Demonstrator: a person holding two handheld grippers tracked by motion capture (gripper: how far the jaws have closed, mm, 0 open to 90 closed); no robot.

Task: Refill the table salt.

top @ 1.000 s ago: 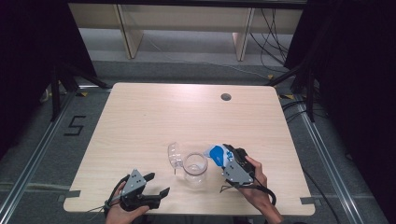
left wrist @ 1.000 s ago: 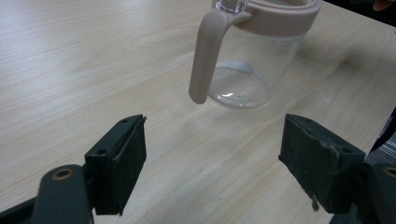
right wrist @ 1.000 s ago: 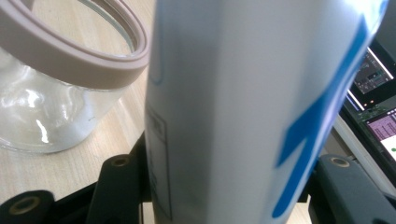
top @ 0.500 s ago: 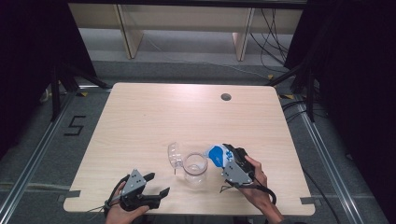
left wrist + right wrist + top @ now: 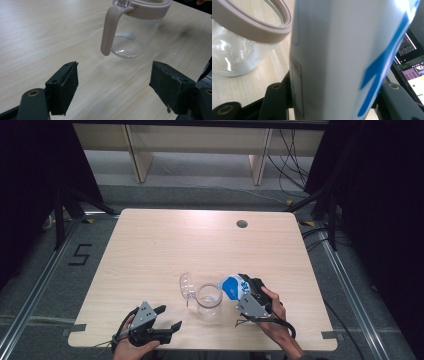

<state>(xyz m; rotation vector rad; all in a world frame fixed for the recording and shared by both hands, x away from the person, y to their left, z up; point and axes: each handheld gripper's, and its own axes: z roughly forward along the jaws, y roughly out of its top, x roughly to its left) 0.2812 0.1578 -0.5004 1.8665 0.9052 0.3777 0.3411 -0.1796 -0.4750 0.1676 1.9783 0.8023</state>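
Right claw (image 5: 246, 287) clamped on white-and-blue carton (image 5: 231, 286), seemingly tilted over clear pink-rimmed jug (image 5: 208, 299)

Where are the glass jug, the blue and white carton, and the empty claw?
Glass jug (image 5: 135, 37): left gripper view, on its clear glass wall.
Blue and white carton (image 5: 232, 286): high view, on its blue printed side.
Left claw (image 5: 167, 317): high view, midway between its open jaws.

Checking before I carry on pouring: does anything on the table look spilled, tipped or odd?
No spill shows. The carton in the right hand-held gripper is tilted toward the jug, whose lid lies beside it on the table.
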